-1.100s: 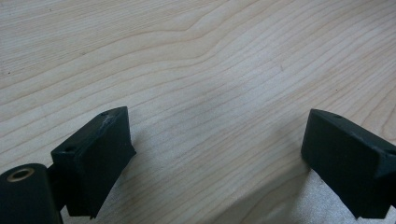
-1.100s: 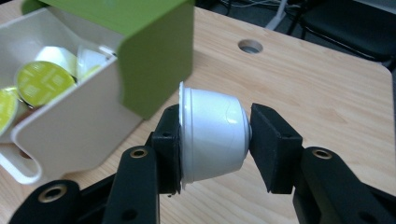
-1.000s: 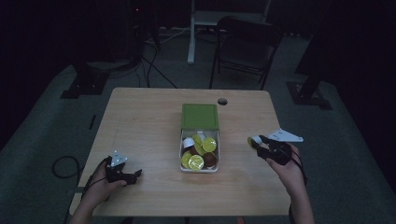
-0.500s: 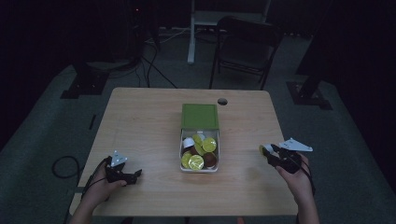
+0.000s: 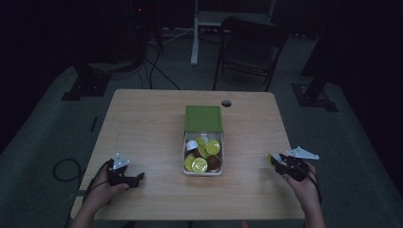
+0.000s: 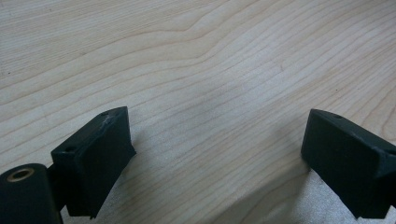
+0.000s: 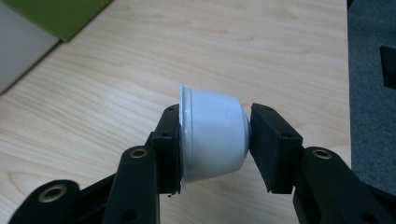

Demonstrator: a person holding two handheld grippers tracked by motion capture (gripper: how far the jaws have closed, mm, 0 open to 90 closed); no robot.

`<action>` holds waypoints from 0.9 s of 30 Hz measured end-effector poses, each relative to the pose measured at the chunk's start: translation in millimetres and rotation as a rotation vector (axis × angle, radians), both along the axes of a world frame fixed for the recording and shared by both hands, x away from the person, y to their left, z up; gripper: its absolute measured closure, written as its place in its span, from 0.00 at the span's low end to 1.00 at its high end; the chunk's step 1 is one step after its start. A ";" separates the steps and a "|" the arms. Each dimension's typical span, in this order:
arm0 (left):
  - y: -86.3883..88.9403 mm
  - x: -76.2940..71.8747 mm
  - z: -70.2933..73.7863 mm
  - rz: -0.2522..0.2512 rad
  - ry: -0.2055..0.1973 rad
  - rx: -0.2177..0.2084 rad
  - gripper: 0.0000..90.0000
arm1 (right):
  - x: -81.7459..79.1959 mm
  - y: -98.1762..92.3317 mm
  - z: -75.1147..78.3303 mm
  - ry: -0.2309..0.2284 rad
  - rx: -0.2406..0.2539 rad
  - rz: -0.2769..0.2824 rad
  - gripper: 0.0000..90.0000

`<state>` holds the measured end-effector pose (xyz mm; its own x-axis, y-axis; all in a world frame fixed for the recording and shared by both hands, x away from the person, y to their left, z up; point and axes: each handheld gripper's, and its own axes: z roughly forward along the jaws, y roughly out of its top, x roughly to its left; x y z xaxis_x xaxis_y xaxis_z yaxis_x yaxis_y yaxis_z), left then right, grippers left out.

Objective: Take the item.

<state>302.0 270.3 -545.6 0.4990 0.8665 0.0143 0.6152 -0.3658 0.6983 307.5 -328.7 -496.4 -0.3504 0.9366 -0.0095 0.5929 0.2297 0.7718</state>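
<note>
A person's right gripper (image 7: 215,140) is clamping a white coffee capsule (image 7: 212,137) on its side, lid to one pad and base to the other, just over the wooden table (image 5: 147,128) to the right of the green-lidded box (image 5: 203,118) of capsules, while the left gripper (image 6: 215,154) is resting wide open and empty on the near left.

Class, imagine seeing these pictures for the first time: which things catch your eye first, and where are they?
A white capsule lies clamped sideways in the right gripper near the table's right edge. At the table's centre, a box with a green lid holds yellow-topped capsules.
</note>
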 end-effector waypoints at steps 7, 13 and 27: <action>0.0 0.0 0.0 0.000 0.000 0.000 0.10 | 0.1 -4.7 -11.7 0.035 -0.001 -0.015 0.63; 0.0 0.0 0.0 0.000 0.000 0.000 0.10 | 1.1 -5.8 -17.3 0.053 0.005 -0.014 0.63; 0.0 0.0 0.0 0.000 0.000 0.000 0.10 | 3.2 -5.3 -27.7 0.093 0.002 0.003 0.61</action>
